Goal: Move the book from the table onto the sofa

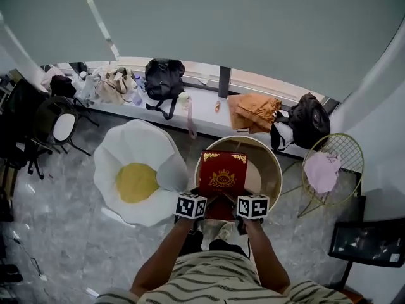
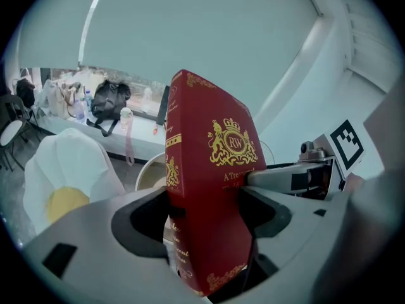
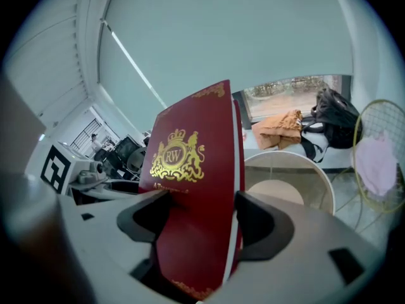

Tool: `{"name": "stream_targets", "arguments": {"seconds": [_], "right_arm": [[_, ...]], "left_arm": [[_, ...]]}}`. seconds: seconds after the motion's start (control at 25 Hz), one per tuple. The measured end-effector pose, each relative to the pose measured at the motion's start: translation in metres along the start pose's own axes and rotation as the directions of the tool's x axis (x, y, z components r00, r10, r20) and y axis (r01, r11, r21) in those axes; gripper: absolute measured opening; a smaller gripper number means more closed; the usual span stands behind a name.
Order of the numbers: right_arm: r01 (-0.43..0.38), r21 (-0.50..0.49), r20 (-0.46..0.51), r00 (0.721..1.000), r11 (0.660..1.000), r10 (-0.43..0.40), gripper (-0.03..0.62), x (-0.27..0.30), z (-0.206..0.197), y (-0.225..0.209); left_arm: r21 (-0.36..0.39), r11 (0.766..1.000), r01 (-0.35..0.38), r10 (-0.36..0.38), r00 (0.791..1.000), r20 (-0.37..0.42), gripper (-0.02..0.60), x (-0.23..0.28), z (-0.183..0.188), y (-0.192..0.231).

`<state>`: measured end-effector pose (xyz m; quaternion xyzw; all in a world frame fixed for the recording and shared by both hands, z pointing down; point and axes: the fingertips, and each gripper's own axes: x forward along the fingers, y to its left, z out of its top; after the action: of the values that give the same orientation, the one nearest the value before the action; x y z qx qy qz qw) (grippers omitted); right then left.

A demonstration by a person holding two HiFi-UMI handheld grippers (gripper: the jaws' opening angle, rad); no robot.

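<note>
— Where is the book?

— I have the red book (image 1: 223,173) clamped at its near edge by both tools. The left gripper (image 2: 202,217) is by the spine and the right gripper (image 3: 196,217) by the pages. It hangs over the round table (image 1: 271,170), its long axis pointing away from me.

— And the sofa?

— The white petal sofa (image 1: 136,141) lies to the book's left, just beside the table, nearer my left gripper. I judge that only the table's rim is in the way.

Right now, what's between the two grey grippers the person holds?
The red hardcover book with gold print. The left gripper and right gripper each clamp it, as the head view and both gripper views show.
</note>
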<state>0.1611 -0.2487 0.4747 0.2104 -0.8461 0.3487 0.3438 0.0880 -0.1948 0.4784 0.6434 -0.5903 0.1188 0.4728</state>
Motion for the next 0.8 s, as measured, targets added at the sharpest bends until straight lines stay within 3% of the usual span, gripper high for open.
{"name": "stream_targets", "arguments": {"seconds": [0.36,0.8], "right_arm": [[-0.026,-0.088,0.025,0.999,0.996,0.028,0.342,-0.027,0.034,0.043],[-0.082,-0.202,0.033,0.995,0.976,0.091,0.342,-0.030,0.058,0.081]], "left_arm": [[0.008,0.999,-0.036,0.035,0.996,0.086,0.350,-0.050,0.028,-0.009],[-0.032,0.995,-0.091,0.095,0.980,0.176,0.350,-0.086,0.044,0.001]]}}
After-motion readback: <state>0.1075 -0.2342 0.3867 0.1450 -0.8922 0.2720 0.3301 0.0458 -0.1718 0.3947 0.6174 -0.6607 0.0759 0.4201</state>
